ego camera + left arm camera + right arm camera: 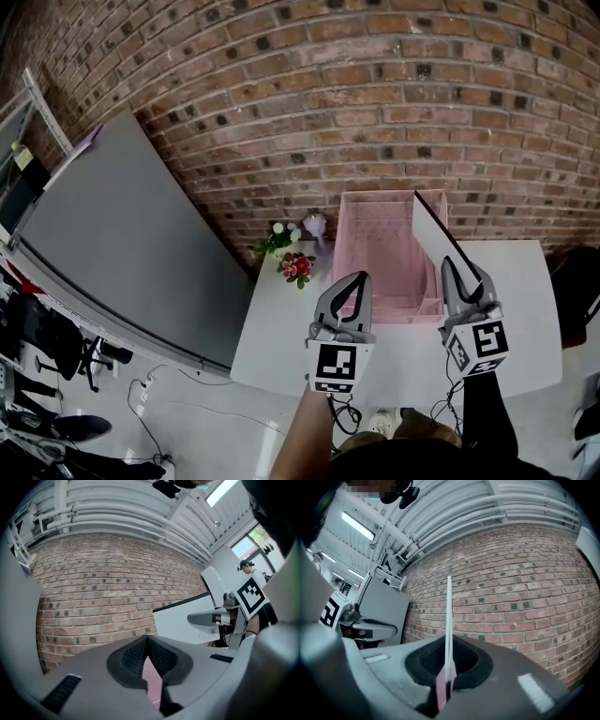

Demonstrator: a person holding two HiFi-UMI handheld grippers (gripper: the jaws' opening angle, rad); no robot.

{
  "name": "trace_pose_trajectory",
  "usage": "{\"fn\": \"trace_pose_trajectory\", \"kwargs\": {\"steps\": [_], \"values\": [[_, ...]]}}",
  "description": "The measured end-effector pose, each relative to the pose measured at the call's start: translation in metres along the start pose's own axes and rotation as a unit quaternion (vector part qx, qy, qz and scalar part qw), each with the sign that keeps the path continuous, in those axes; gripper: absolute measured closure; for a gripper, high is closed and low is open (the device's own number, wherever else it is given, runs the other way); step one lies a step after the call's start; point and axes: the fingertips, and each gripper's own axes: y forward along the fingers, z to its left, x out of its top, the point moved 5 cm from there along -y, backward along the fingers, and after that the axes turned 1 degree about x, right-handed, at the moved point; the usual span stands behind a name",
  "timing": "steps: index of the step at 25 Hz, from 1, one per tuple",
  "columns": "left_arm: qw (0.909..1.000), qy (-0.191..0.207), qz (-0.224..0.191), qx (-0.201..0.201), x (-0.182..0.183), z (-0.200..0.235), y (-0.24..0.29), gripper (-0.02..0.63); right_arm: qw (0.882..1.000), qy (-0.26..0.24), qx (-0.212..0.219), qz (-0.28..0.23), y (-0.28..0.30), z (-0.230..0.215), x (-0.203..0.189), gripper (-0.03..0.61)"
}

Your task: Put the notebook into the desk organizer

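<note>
Clamping the notebook (433, 228) upright, your right gripper (456, 268) hangs just right of the desk organizer (375, 225) at the back edge of the table (525, 309).

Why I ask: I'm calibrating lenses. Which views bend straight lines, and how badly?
Head view: the brick wall bows in broad arcs, though it is sharp and evenly lit. Left gripper view: strong fisheye, dark corners. Right gripper view: same fisheye, but the notebook at centre looks straight.

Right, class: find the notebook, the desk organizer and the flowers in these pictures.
notebook (433, 230), head view: its white cover.
desk organizer (375, 234), head view: its pink mesh.
flowers (297, 267), head view: the red blooms.
</note>
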Motion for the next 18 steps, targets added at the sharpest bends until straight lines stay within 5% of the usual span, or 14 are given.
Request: {"fn": "trace_pose_trajectory", "kwargs": {"steps": [18], "values": [[0.9998,-0.01,0.018,0.003,-0.018,0.0,0.044,0.606,1.0,-0.001,0.008,0.027,0.038,-0.032,-0.025,0.569]]}}
